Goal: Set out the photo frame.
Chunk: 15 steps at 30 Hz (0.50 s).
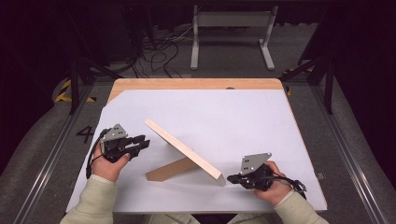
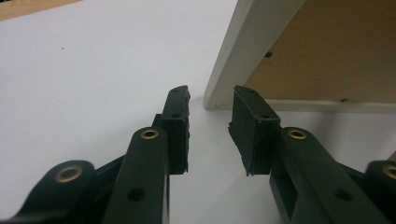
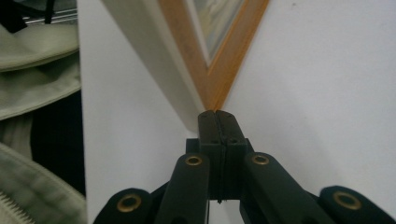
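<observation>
A picture frame [image 1: 184, 150] is seen standing on the white sheet [image 1: 243, 116] that covers the wooden table [image 1: 196, 84], near the person's edge and between the two hands. In the high view it is propped at a tilt on a wooden back stand [image 1: 170, 169], with its pale top edge running from upper left to lower right.

The left gripper [image 1: 140, 142] is held just left of the frame's far end. In the left gripper view, the left gripper [image 2: 211, 126] is shown with its jaws parted by a clear gap and nothing between them; the frame's white corner and brown backing board [image 2: 336, 51] are seen just ahead, a side not given by the high view.

The right gripper [image 1: 230, 178] is held at the frame's near end. In the right gripper view, the right gripper [image 3: 218, 123] is shown with its jaws pressed together and nothing visibly held, its tip at or just short of the frame's lower corner; contact cannot be determined. The frame's orange-wood front border [image 3: 229, 60] and a slice of a pale picture are revealed there, along with a light green sleeve [image 3: 37, 60].

A number 4 [image 1: 86, 134] is marked on the floor left of the table.
</observation>
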### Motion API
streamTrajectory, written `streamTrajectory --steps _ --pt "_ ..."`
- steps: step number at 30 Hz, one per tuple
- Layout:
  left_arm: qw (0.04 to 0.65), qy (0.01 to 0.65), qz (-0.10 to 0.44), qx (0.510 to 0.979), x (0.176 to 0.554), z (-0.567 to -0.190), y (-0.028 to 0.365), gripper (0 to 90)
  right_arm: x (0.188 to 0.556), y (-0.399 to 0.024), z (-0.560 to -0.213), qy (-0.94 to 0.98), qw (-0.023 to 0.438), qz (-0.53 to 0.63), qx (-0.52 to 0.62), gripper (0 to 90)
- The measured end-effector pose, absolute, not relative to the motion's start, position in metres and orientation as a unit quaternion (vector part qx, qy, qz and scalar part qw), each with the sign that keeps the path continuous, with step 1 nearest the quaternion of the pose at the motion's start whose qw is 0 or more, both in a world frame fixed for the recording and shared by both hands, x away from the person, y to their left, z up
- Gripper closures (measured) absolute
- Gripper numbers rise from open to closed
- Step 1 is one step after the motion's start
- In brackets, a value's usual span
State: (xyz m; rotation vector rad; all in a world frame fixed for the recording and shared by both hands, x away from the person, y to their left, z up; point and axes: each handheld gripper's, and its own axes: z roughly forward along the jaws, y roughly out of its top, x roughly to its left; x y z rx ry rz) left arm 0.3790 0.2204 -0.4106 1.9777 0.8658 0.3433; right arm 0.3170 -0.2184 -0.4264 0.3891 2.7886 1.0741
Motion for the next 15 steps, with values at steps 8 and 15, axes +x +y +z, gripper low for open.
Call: streamTrajectory --steps 8,15 --pt "0.460 0.353 0.137 0.803 0.379 -0.411 0.219 67.2 0.308 -0.211 -0.426 0.929 0.041 0.353 0.098 90.0" --pt "0.459 0.351 0.139 0.804 0.379 -0.411 0.220 67.2 0.305 -0.203 -0.430 0.929 0.023 0.359 0.082 90.0"
